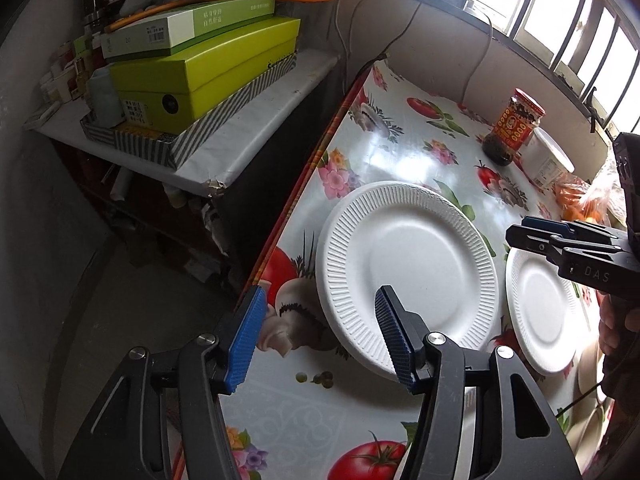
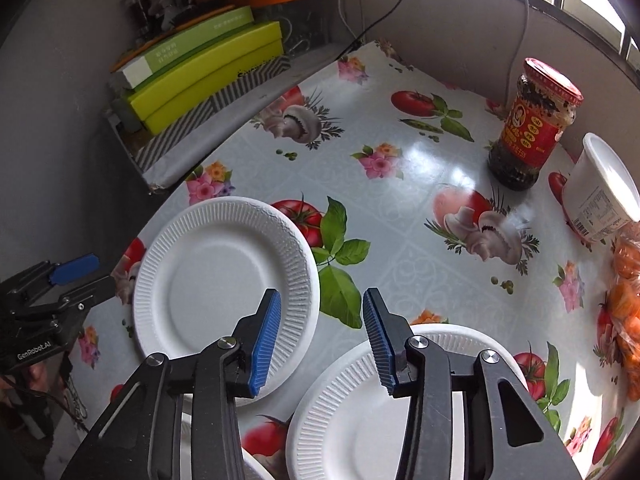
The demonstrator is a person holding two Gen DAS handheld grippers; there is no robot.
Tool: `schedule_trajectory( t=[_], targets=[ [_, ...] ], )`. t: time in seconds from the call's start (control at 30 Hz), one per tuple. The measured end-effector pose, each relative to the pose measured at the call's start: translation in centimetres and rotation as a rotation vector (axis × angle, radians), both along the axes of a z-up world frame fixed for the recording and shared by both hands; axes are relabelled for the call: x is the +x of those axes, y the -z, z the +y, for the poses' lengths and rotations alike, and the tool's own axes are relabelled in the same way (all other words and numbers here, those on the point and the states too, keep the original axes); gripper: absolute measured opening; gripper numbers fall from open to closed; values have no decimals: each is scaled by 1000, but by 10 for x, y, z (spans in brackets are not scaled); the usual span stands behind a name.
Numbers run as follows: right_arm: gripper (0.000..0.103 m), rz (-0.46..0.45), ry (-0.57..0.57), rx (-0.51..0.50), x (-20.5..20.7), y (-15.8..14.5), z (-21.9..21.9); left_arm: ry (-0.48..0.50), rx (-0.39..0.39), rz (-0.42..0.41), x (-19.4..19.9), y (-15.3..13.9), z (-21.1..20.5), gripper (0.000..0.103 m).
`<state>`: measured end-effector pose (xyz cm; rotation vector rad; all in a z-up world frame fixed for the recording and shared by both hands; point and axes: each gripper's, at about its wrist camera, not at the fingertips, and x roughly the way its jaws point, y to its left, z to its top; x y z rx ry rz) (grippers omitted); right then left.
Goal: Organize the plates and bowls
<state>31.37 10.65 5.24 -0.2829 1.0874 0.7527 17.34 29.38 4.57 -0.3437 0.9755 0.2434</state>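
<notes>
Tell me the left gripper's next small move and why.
Probably lower the left gripper onto the near rim of the left plate and close. Its jaws stand open astride that rim, gripping nothing. The plate lies flat on the table, apart from the right plate, so lifting it should allow stacking.

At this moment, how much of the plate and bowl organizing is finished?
Nothing looks stacked yet: two white ribbed paper plates lie apart on the floral tablecloth. The left gripper hangs open at the left plate's rim, the right gripper open above the right plate. Gathering remains.
</notes>
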Motion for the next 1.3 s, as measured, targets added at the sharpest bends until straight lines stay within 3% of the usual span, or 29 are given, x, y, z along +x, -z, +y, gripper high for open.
schedule_trajectory(
  t=[0.87, 0.93, 1.07, 1.13, 1.3],
  targets=[
    [40, 144, 26, 33, 19, 39, 7, 13, -68, 49, 18, 30, 1, 57],
    [33, 142, 24, 29, 18, 40, 8, 9, -67, 50, 19, 30, 1, 48],
    [30, 144, 27, 34, 18, 40, 8, -5, -70, 56, 20, 32, 3, 40],
    [23, 144, 22, 35, 17, 40, 8, -3, -70, 58, 20, 32, 2, 38],
    [19, 140, 14, 37, 15, 38, 11, 4, -62, 55, 21, 31, 0, 34]
  ],
)
